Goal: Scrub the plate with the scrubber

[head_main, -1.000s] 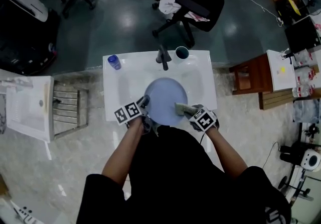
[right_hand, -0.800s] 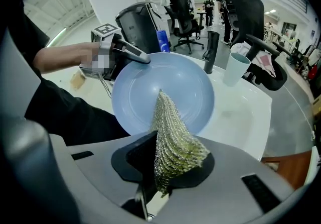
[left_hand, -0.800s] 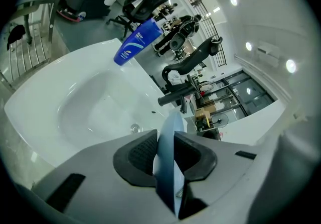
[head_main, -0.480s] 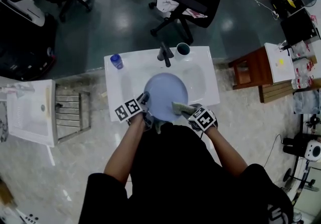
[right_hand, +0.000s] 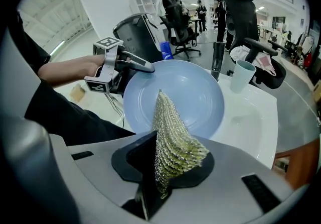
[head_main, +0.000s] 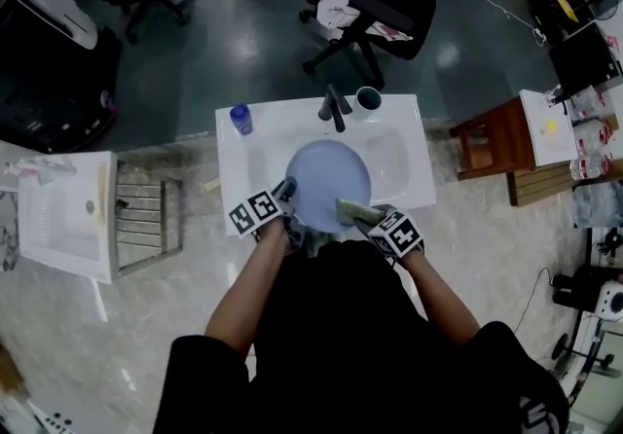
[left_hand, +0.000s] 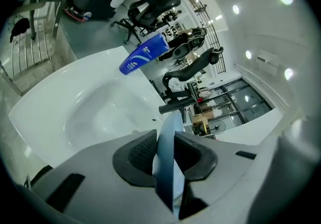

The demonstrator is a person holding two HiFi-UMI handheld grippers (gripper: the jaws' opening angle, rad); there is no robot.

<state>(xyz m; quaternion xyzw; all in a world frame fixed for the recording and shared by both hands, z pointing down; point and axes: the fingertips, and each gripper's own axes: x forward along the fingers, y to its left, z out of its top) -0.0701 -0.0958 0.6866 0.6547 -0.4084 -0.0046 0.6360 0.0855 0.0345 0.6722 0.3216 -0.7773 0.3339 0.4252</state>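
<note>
– Where's our plate [head_main: 326, 177]?
– Over the sink [head_main: 232, 162]. Our L gripper [head_main: 285, 192], jaws just eased wider, pinches its left rim; R gripper [head_main: 358, 215] clamps the scrubber [head_main: 350, 210] at near-right edge.

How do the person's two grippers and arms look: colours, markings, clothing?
The left gripper and the right gripper each have a light grey body with black textured pads and carry a white cube with black square markers. A thin black cable hangs under the left one. The black sleeves leave the forearms bare.
</note>
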